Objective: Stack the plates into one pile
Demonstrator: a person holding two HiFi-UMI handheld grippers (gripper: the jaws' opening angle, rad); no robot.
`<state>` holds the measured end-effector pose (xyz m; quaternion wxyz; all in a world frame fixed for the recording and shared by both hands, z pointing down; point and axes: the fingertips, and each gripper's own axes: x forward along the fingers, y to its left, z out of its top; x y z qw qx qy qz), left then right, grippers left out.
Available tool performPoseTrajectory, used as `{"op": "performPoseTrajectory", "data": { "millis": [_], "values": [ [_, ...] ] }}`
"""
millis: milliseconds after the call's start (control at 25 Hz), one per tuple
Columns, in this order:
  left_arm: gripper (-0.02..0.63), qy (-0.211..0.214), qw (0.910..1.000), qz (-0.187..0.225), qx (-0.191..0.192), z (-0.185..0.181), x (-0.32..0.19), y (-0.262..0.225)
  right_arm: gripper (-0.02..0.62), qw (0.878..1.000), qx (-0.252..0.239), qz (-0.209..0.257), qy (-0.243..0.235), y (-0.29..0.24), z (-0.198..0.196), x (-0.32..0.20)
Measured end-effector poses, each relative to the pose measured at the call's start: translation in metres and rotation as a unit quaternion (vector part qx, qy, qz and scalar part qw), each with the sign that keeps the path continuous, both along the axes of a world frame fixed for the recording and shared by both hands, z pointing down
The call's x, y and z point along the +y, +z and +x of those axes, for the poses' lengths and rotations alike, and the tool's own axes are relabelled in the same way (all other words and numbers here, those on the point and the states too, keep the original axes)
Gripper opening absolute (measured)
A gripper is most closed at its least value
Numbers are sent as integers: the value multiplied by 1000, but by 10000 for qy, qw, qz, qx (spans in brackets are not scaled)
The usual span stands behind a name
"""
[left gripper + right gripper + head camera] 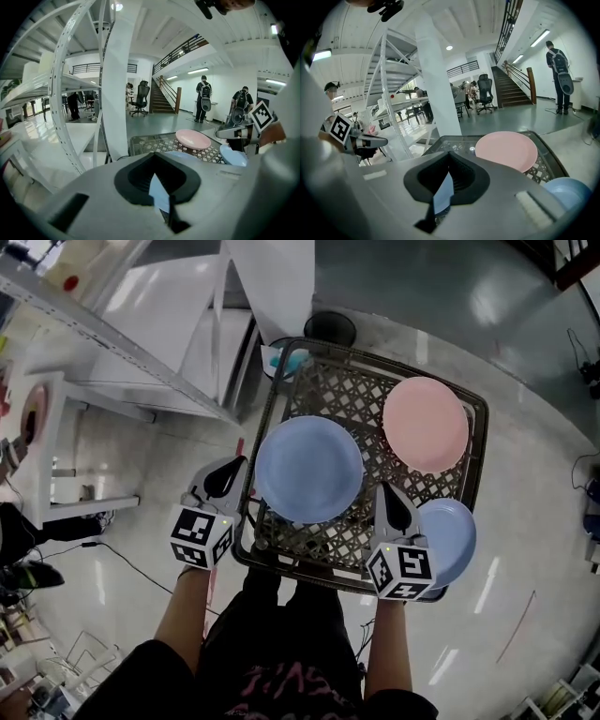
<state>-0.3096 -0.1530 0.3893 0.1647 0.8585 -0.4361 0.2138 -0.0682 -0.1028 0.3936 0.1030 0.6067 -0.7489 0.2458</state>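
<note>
**Three plates apart, both grippers empty at the near edge**

Nothing is stacked yet. The large blue plate point(309, 470) lies flat on the lattice-topped table point(328, 385), toward its near left. The pink plate point(425, 424) sits at the far right, just apart from it. A smaller blue plate point(452, 540) rests at the near right corner, where its edge seems to reach over the rim.

The left gripper point(225, 482) hangs just off the table's left side and the right gripper point(392, 507) is over the near right part, so the two flank the large blue plate. Each gripper view shows its jaws closed together with nothing held; the pale blue sliver at the slot looks like a plate lying beyond, not something gripped.

Closed jaws pointing forward and level with the rims suggest a ready pose — no plate has been chosen. The large blue plate looks the natural base, being widest and central. For a lift the jaws would have to open and bite a thin rim, and a shallow plate could tip or slide on the lattice — a likely risk.
</note>
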Motion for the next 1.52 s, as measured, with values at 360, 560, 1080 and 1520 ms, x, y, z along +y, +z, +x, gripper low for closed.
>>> {"op": "performPoseTrajectory", "data": {
  "millis": [360, 560, 1080, 1520],
  "values": [
    [0, 59, 9992, -399, -66, 2, 9, 48, 12, 9984, -156, -515, 145, 52, -12, 17],
    [0, 24, 9984, -558, -129, -2, 12, 68, 12, 9968, -182, -727, 269, 72, -11, 22],
    [182, 175, 9951, -939, -272, -2, -13, 112, 137, 9916, 18, -1199, 482, 114, -7, 1],
    [195, 155, 9940, -1039, -295, -10, -26, 126, 153, 9873, -37, -1395, 761, 131, -6, 0]
  ]
}}
